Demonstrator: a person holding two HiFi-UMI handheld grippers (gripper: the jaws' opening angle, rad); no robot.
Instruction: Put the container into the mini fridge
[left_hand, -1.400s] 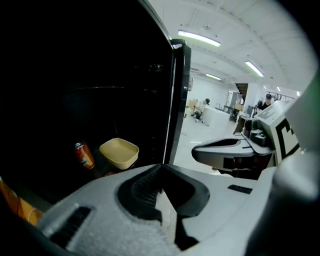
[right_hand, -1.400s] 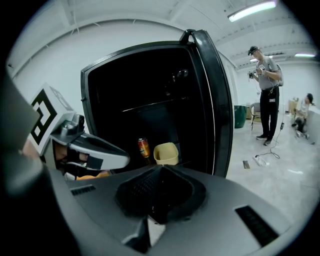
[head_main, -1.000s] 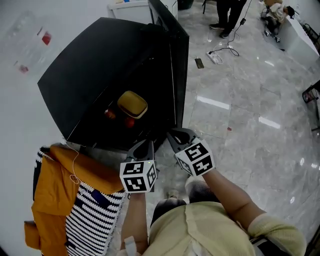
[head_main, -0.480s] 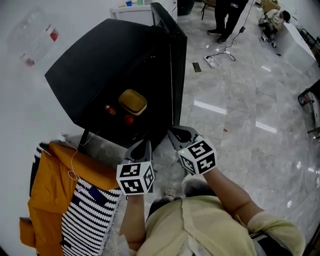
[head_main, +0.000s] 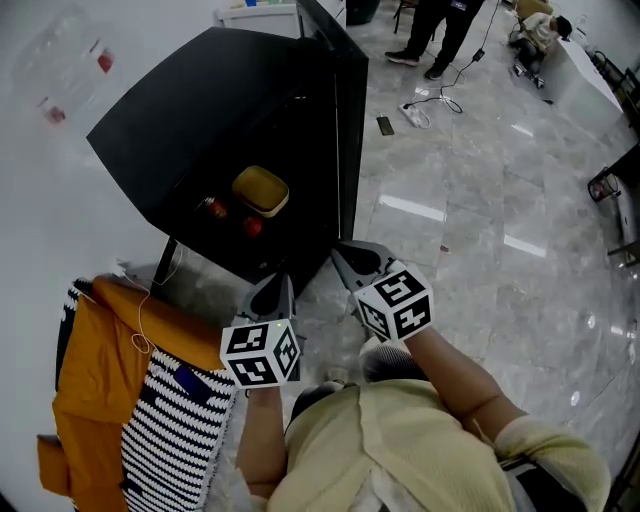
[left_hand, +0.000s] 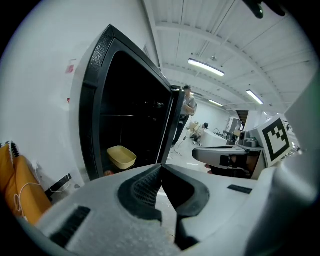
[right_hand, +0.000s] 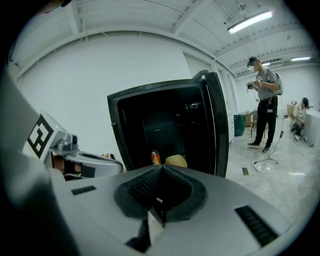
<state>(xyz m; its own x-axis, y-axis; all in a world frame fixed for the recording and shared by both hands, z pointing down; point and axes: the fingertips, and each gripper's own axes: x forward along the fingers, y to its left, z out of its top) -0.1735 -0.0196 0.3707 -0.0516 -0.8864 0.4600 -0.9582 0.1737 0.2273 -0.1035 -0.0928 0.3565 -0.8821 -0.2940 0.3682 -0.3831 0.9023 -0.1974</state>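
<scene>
Yellow container (head_main: 261, 190) is sitting inside the mini fridge (head_main: 200, 100), on the bottom shelf next to a red can (head_main: 212, 208), door (head_main: 345, 110) swung open. Left claw (head_main: 274, 292) and right claw (head_main: 352, 260) are both pinched closed, nothing in them, hanging just outside the fridge's front edge.

Left gripper (head_main: 279, 288): jaws together, nothing between them, pointing forward and slightly down. Right gripper (head_main: 346, 257): jaws together, empty, just beside the left, same heading. Left forearm (head_main: 262, 428), right forearm (head_main: 455, 380): bare, extended forward.
</scene>
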